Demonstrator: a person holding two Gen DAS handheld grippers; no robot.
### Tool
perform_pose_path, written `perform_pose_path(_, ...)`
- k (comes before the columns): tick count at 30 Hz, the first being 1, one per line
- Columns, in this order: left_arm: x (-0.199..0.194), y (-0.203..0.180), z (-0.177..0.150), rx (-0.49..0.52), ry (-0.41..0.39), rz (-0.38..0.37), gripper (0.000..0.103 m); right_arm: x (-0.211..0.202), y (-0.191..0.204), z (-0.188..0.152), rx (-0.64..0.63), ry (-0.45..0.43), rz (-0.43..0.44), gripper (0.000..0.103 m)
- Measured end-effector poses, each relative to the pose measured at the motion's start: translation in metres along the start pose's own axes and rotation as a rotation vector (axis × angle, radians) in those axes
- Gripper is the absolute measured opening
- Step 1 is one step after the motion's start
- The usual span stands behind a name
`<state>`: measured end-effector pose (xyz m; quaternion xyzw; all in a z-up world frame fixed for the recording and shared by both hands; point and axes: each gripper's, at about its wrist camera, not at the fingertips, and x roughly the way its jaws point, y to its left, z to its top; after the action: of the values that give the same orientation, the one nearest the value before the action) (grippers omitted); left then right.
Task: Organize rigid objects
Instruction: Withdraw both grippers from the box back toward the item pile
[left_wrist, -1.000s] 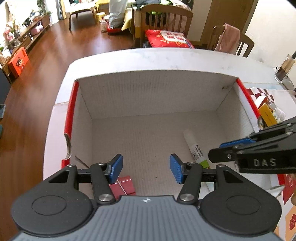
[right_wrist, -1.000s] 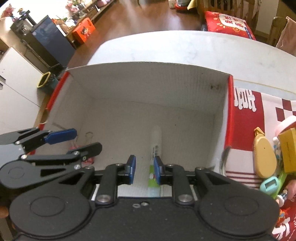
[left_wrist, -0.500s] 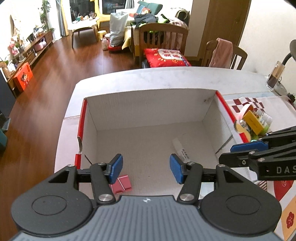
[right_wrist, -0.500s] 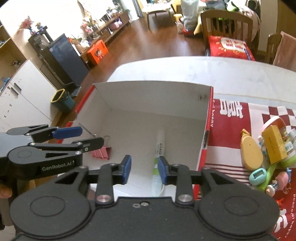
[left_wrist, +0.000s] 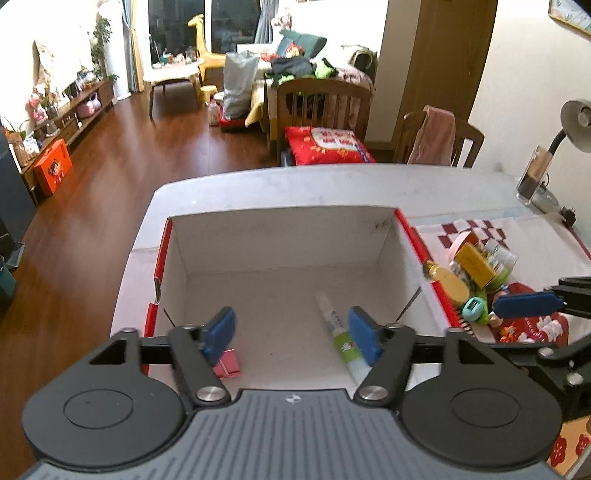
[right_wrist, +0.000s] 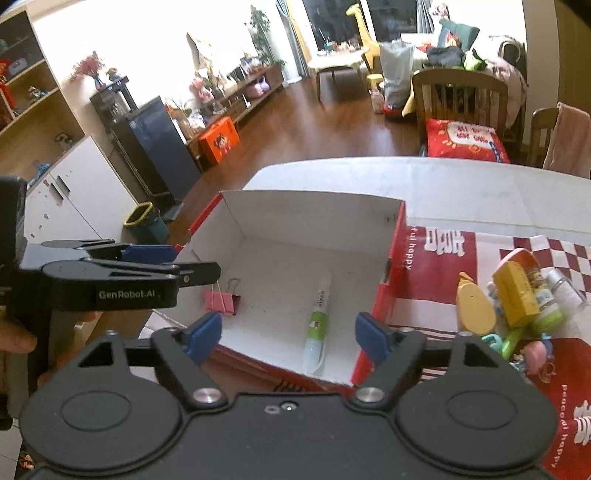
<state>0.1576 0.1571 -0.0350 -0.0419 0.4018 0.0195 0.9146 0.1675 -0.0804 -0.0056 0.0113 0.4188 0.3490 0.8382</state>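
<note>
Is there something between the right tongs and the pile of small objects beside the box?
Nothing visible blocks them. The right tongs stand open and empty above the box's near edge; the pile lies on the red cloth outside the box's right wall, open from above.

Blown-out window glare at back; fisheye-bent edges; slight blur.

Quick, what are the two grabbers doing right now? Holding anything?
Left gripper: open, holding nothing, above the box.
Right gripper: open, holding nothing.
</note>
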Motion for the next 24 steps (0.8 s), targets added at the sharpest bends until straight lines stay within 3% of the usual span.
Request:
perform_pose_path(6,-0.011,-0.029,-0.004,-0.005,-0.041,0.0,0.073,-0.032,-0.022,-0.018,-0.005,-0.067,-0.018,0.097)
perform_pose_path(9,-0.013,-0.045,-0.008,-0.014,-0.052,-0.015,0.079,-0.046,-0.037,-0.028,-0.008,-0.1,-0.042,0.102)
perform_pose_path(18,-0.007,-0.108,-0.021,0.007,-0.104,-0.064,0.079,-0.071,-0.093,-0.056,0.008,-0.119,-0.106,0.103)
perform_pose_path(24,0.01,-0.151,-0.027,0.02,-0.082,-0.089,0.079,-0.078,-0.128,-0.079,0.006,-0.107,-0.17,0.103)
